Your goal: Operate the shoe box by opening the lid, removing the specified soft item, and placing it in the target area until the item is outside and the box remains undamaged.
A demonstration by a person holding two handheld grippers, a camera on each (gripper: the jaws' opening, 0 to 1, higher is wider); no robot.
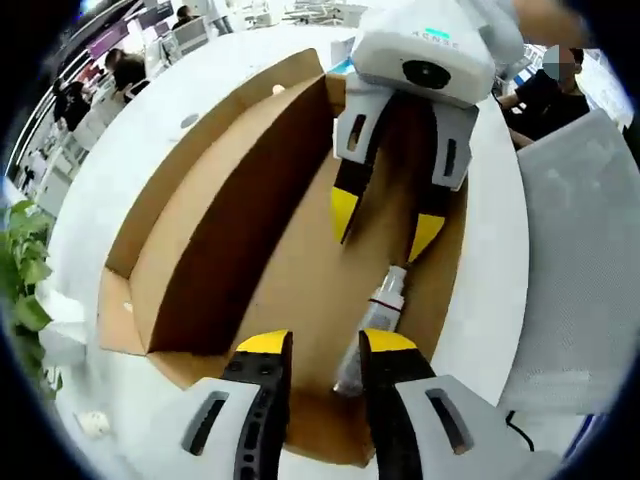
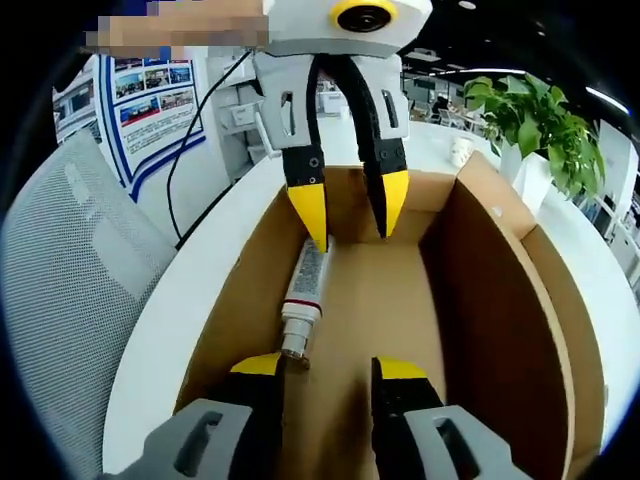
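Open cardboard shoe box sits on a white round desk, lid flap folded back along one long side. Both grippers reach into the box from opposite ends, facing each other.

Left gripper: fingers parted by a moderate gap, nothing between them. A soft squeeze tube lies on the box floor just ahead of the fingers, its lower end partly behind the right-hand fingertip; whether it touches cannot be told. The tube's cap end points toward the far gripper.

Right gripper: fingers likewise parted, holding nothing. In the right gripper view the tube lies along the box wall, just ahead of the left-hand fingertip, cap nearest to it. The left gripper enters from the far end, yellow tips lowered to the box floor; one tip rests at or very near the tube's far end, contact not resolvable.

Beyond the fingers: a grey mesh chair back beside the desk and a potted plant at the far edge.
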